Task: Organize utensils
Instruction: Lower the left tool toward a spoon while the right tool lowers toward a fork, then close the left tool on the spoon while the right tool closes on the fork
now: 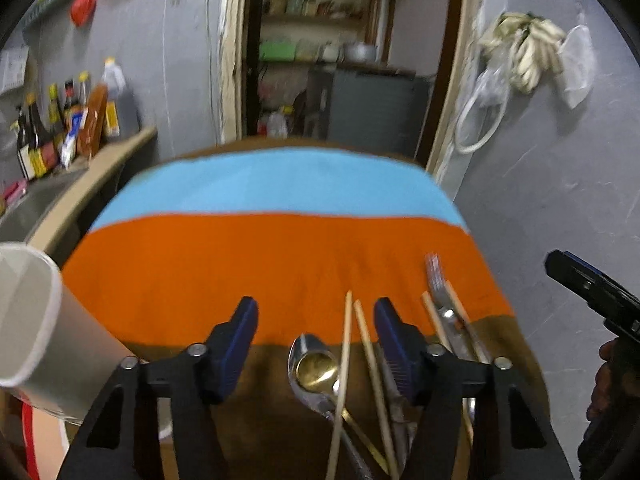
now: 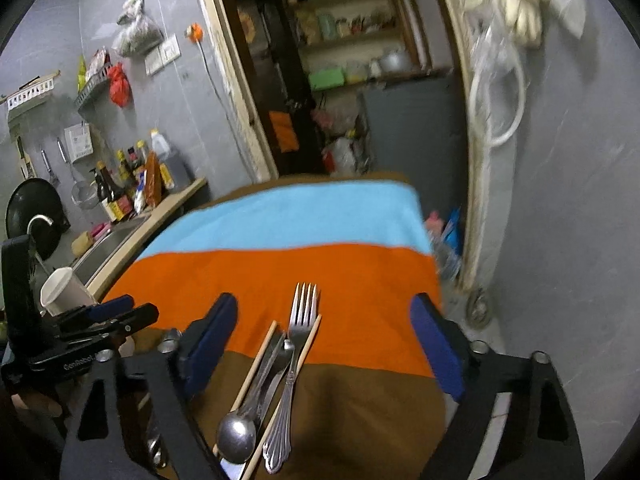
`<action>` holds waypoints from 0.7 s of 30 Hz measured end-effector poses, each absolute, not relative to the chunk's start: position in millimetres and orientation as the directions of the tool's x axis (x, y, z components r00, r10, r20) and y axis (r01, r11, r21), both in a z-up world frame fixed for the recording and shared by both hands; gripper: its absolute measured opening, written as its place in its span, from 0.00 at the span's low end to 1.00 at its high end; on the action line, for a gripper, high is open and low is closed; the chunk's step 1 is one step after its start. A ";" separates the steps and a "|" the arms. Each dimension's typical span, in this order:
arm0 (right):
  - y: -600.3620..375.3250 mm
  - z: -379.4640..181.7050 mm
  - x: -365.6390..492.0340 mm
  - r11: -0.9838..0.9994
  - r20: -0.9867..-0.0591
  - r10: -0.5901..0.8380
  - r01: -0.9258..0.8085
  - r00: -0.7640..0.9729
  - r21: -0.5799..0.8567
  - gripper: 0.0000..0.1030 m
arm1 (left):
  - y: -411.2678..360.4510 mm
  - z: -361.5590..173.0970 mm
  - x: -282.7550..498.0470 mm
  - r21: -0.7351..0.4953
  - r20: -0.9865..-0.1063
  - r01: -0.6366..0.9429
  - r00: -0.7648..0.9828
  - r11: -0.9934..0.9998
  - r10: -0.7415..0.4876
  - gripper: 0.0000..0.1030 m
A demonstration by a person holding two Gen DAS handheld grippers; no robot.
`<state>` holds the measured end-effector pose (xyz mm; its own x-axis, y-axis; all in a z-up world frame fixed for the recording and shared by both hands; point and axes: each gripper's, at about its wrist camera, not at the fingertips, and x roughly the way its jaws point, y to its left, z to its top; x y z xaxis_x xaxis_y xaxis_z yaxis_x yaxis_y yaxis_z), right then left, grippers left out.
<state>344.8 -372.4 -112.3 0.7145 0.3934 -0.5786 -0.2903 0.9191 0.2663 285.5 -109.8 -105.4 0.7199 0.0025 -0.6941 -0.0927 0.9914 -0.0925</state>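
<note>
The table is covered by a striped cloth (image 1: 280, 264): a brown band nearest the grippers, an orange band beyond it, then a light blue band at the far edge. Past that far edge an open doorway (image 1: 320, 60) shows shelves and a grey cabinet. A grey wall rises on the far right, with a pale bundle (image 1: 524, 48) hanging on it. Off to the left runs a counter (image 2: 168, 204) with a sink and a row of sauce bottles (image 2: 124, 184).

The left gripper (image 1: 314, 314) hangs over the brown band with its jaws apart and nothing pressed between the pads. Below and between its fingers lie two spoons (image 1: 316, 368), one gold-bowled, and a pair of chopsticks (image 1: 348, 352) crossing them. A white cup (image 1: 44, 332) stands close on its left, at the table's near left corner.

The right gripper (image 2: 336, 340) is also released, its jaws spread wide over a fork (image 2: 298, 344), a dark spoon (image 2: 237, 436), a knife and two more chopsticks (image 2: 256, 360), all lying loose on the cloth and touching one another.

Ahead of both grippers the orange and blue bands are bare. To the right of the right gripper the cloth drops off at the table edge, with floor and wall just beyond.
</note>
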 end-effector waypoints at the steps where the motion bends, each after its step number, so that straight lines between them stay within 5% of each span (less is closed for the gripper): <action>1: -372.4 -112.3 344.8 0.919 -0.579 0.393 -0.290 0.715 0.266 0.64 | -109.0 -109.2 287.1 -0.093 -0.705 -0.101 0.709 0.991 0.006 0.47; 9: -347.8 -159.9 386.8 0.880 -0.633 0.474 -0.364 0.613 0.306 0.47 | -97.5 -136.1 304.8 -0.118 -0.779 -0.160 0.627 0.980 0.008 0.24; 21: -329.6 -198.3 437.6 0.792 -0.682 0.594 -0.459 0.427 0.403 0.32 | -88.6 -145.0 307.1 -0.227 -0.810 -0.165 0.579 0.960 -0.092 0.14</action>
<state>437.6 -329.6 -198.3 0.4265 0.5939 -0.6821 -0.4588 0.7920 0.4027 307.1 -88.6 -145.0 0.5792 -0.0921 -0.8100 -0.1647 0.9599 -0.2269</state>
